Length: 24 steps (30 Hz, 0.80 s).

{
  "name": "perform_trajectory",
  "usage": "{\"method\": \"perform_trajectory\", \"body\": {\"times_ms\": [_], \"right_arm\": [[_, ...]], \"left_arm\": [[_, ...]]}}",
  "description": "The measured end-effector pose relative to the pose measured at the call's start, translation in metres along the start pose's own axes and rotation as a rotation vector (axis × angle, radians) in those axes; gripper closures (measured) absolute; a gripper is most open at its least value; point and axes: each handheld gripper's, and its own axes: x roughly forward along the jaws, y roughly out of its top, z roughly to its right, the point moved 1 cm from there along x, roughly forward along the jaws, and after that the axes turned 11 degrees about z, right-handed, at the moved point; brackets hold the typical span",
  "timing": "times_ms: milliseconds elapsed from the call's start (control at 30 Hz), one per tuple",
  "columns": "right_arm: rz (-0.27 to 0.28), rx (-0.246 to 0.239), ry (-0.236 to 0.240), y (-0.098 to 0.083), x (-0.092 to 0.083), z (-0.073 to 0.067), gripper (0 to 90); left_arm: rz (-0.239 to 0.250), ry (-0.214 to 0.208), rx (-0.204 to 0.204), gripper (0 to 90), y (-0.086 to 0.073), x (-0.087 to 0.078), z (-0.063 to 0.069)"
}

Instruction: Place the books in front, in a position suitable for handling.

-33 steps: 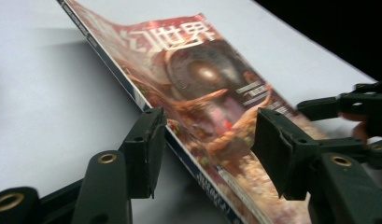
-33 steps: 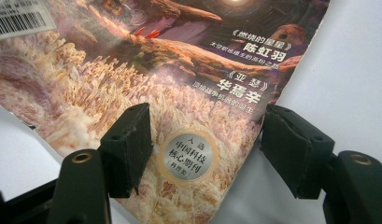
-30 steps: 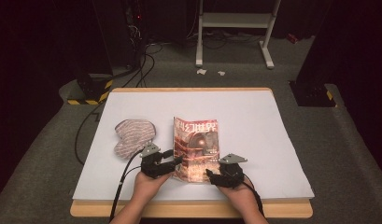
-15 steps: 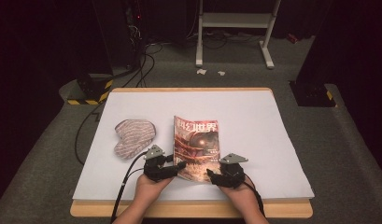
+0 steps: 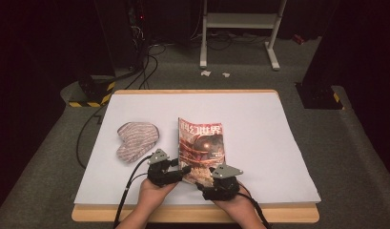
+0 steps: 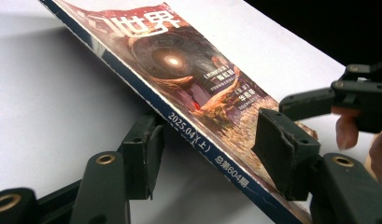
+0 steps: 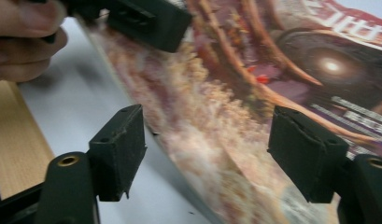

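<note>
A magazine (image 5: 202,143) with a reddish cover lies on the white table top (image 5: 264,124), with its spine side tilted up off the surface. My left gripper (image 5: 185,171) is shut on that raised spine near the bottom. In the left gripper view, one pad (image 6: 142,154) is under the spine of the magazine (image 6: 188,70) and the other rests on the cover. My right gripper (image 5: 203,187) is at the magazine's near edge. Its jaws have just been opening. In the right gripper view, the right gripper (image 7: 205,140) straddles the cover's lower corner (image 7: 254,107) without pressing on it.
A striped cloth mitt (image 5: 135,139) lies left of the magazine. The table's wooden front edge (image 5: 192,213) is just under my hands. On the floor behind the table are cables (image 5: 135,71) and a white rack's legs (image 5: 240,28).
The right gripper has drawn back a little toward the front edge and its jaws have spread. The left gripper and the tilted magazine have stayed where they were.
</note>
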Motion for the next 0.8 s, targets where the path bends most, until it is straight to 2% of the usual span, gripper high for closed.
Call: {"method": "perform_trajectory", "body": {"times_ms": [133,300,400,467,567,700,800], "right_arm": [[0.001,-0.033,0.002,0.001,0.006,-0.009,23.3],[-0.013,-0.084,-0.040,0.003,0.020,-0.017,23.1],[-0.035,-0.111,-0.054,0.003,0.031,-0.021,23.0],[-0.056,-0.136,-0.083,0.003,0.038,-0.023,23.2],[-0.069,-0.151,-0.121,0.003,0.043,-0.023,26.8],[-0.071,-0.154,-0.129,0.002,0.046,-0.022,30.9],[-0.070,-0.177,-0.146,0.001,0.047,-0.027,35.9]], "left_arm": [[0.002,0.001,0.008,42.5,0.002,0.001,0.002],[0.001,0.001,0.005,42.4,0.004,0.000,0.004],[-0.001,0.002,0.005,42.4,0.003,-0.001,0.005],[0.001,0.001,0.002,42.4,0.003,-0.002,0.006],[0.000,0.003,0.002,42.4,0.003,-0.005,0.005],[-0.005,0.009,0.000,42.2,0.003,-0.006,0.004],[-0.002,0.013,-0.002,42.1,0.003,-0.005,0.005]]}}
